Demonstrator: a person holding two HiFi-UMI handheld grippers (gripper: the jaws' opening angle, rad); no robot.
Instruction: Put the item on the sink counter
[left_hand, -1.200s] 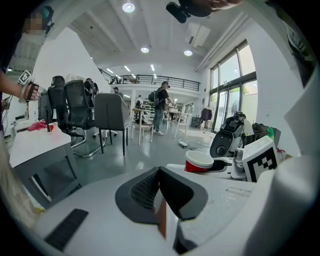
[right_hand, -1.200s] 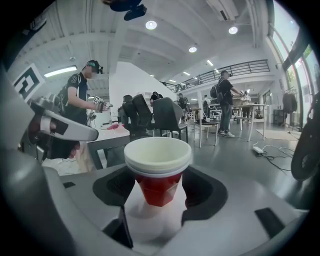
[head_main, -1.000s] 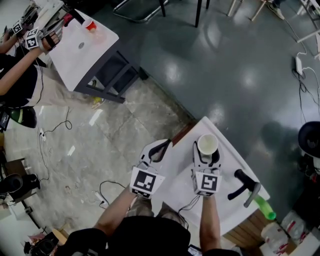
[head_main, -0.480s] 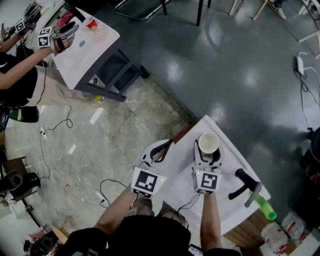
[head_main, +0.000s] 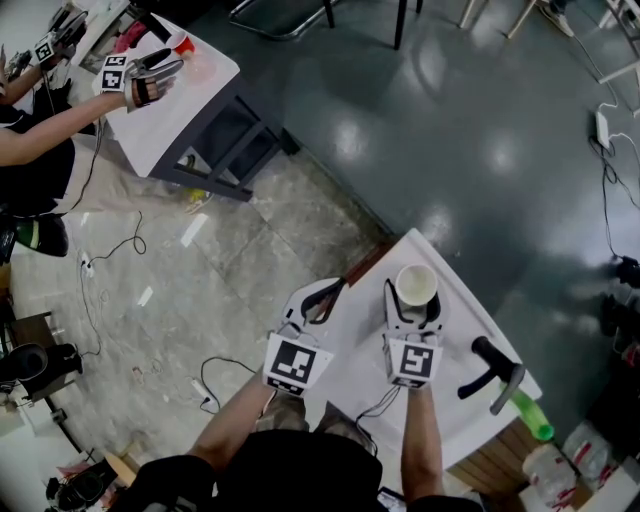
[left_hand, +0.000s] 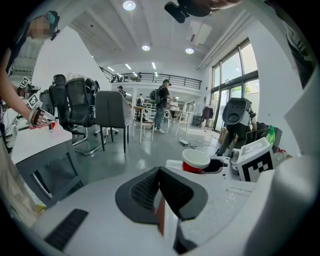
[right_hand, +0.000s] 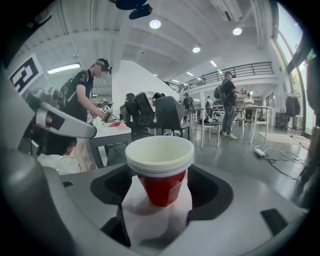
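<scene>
1. The red cup (head_main: 416, 284), white inside, stood upright on the white counter (head_main: 455, 325), toward its far end. In the right gripper view the cup (right_hand: 160, 167) showed a doubled rim, as if two cups were nested.
2. The right tool (head_main: 414, 300) pointed toward the far end with one jaw on each side of the cup. Its jaws had just been opening and it was released. In the right gripper view the right tool (right_hand: 162, 189) had its dark pads standing off the cup's red wall, with bare counter (right_hand: 155, 222) under and in front of the cup.
3. The left tool (head_main: 323, 296) was at the counter's left edge, left of the cup and apart from it. It was clenched on nothing: in the left gripper view the left tool (left_hand: 159, 173) had its pads meeting at the tips.
4. From the left gripper view the cup (left_hand: 195, 161) appeared to the right, just beside the right tool's marker cube (left_hand: 256, 162).
5. To the right of the right tool, a black bent handle (head_main: 488, 368) lay on the counter, and a green bottle (head_main: 528, 416) sat at the near right edge.
6. At the far left stood a second white table (head_main: 190, 95). Another person's hand (head_main: 140, 78) reached over it, and a small red cup (head_main: 180, 47) stood on it.
</scene>
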